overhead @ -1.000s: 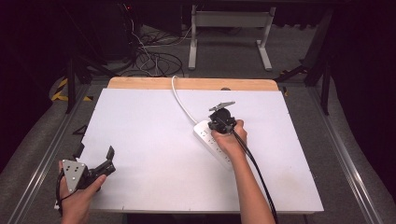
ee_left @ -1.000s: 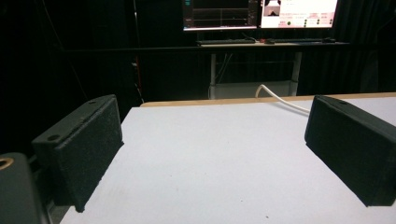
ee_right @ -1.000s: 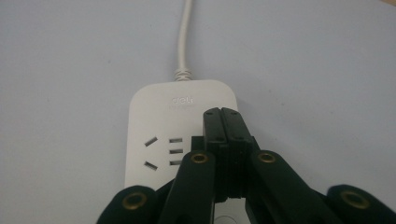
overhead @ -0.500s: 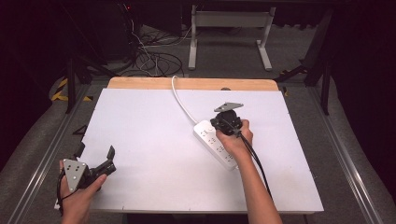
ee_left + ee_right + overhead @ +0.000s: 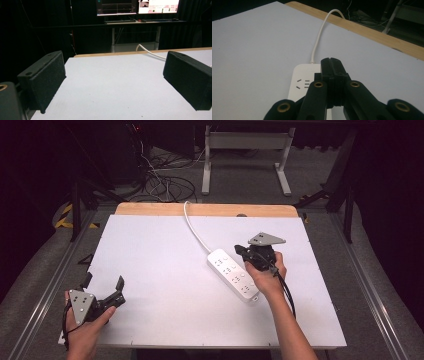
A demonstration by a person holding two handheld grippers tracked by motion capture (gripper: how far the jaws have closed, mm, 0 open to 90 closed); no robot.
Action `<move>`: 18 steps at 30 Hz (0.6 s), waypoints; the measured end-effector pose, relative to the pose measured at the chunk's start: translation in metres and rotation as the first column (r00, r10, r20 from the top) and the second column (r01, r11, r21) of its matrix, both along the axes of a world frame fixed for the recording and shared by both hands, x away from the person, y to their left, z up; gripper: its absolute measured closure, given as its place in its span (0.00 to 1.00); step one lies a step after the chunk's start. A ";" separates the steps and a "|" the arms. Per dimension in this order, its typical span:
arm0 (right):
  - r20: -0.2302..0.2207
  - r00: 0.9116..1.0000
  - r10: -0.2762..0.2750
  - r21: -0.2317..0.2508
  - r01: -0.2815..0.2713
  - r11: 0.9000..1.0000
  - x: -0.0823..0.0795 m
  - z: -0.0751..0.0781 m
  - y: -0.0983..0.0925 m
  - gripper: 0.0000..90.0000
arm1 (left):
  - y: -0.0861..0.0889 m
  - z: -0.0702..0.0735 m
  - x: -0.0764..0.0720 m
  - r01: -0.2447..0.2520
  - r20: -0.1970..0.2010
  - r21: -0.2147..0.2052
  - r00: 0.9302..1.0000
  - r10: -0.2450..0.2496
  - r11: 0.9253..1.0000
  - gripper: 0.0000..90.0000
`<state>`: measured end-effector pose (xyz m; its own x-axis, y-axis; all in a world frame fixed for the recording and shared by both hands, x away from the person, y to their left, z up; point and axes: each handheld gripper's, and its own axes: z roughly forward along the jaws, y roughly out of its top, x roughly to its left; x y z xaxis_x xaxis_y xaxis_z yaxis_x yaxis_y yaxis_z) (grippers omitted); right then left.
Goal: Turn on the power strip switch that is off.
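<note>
A white power strip lies at an angle right of the middle of the white table top. Its white cable runs off over the far edge. My right gripper hovers just above the strip's far end, jaws pressed together with nothing between them. In the right gripper view the shut right gripper points over the power strip toward the cable. My left gripper rests open near the front left corner. In the left gripper view the left gripper has bare table between its pads.
A wooden strip borders the table's far edge. Beyond it on the floor lie tangled cables and a white stand's legs. Metal rails run along both sides of the table. Monitors glow on a desk behind.
My right gripper has drifted to the right and slightly up, from over the strip's far end toward its right side. The left gripper has stayed put.
</note>
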<state>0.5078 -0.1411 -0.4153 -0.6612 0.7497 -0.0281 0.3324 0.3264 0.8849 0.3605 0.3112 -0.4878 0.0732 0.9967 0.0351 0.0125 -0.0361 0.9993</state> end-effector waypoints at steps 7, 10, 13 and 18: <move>0.047 0.999 0.001 0.042 -0.002 0.999 -0.012 0.002 -0.019 1.00 | -0.001 0.000 0.000 0.002 -0.004 0.006 1.000 -0.002 1.000 0.05; 0.062 0.998 0.002 0.073 -0.007 0.997 -0.018 0.001 -0.029 1.00 | -0.001 0.000 0.000 0.005 -0.003 0.005 1.000 -0.005 1.000 0.05; 0.074 0.997 0.005 0.087 -0.011 0.996 -0.021 0.000 -0.033 1.00 | -0.003 0.000 0.000 0.006 -0.003 0.006 1.000 -0.006 1.000 0.05; 0.106 0.994 0.011 0.113 -0.023 0.993 -0.027 -0.003 -0.044 1.00 | -0.003 -0.001 0.000 0.009 -0.007 0.012 1.000 -0.009 1.000 0.05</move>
<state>0.4810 -0.1853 -0.4186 -0.6714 0.7409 -0.0128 0.2312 0.2259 0.9463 0.3602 0.3080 -0.4884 0.0828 0.9955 0.0471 0.0188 -0.0488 0.9986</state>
